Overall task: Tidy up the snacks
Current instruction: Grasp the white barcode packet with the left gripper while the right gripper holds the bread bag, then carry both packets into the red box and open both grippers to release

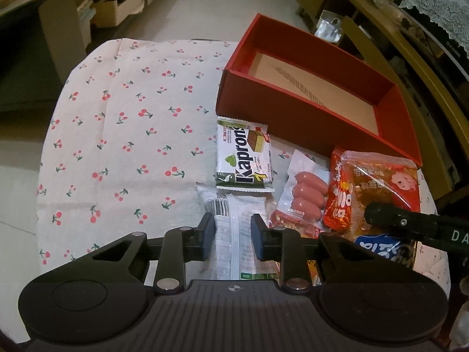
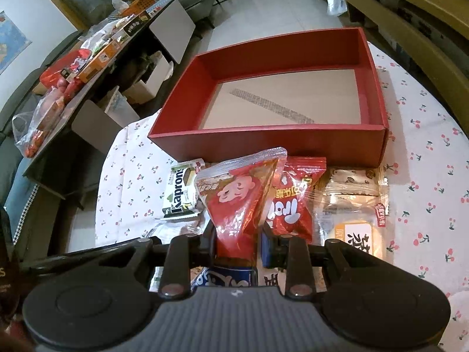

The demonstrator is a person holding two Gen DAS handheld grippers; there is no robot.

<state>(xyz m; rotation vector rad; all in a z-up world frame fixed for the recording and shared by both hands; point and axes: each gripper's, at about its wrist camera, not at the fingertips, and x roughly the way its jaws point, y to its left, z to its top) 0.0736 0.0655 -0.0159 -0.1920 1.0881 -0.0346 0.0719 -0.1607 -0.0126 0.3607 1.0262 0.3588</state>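
Observation:
An empty red box [image 1: 293, 117] [image 2: 263, 143] stands on the cherry-print cloth [image 1: 132, 132], behind a heap of snacks. My left gripper [image 1: 233, 236] is shut on a long white packet [image 1: 231, 255] at the near edge of the heap. My right gripper [image 2: 237, 242] is shut on a red pouch with a cartoon face [image 2: 237, 193] [image 1: 387, 176], tilted upward in front of the box. Around them lie a Kaprons wafer [image 1: 244, 158] [image 2: 180, 196], a sausage pack [image 1: 304, 196], a red-orange packet [image 1: 340, 202] [image 2: 293, 205], a blue packet [image 1: 378, 249] and a clear pastry pack [image 2: 351, 205].
The round table's edge curves close on the left. A cluttered dark side table [image 2: 88, 58] and cardboard boxes [image 1: 117, 8] stand beyond it on the tiled floor. A wooden chair frame [image 2: 410, 29] rises right of the box.

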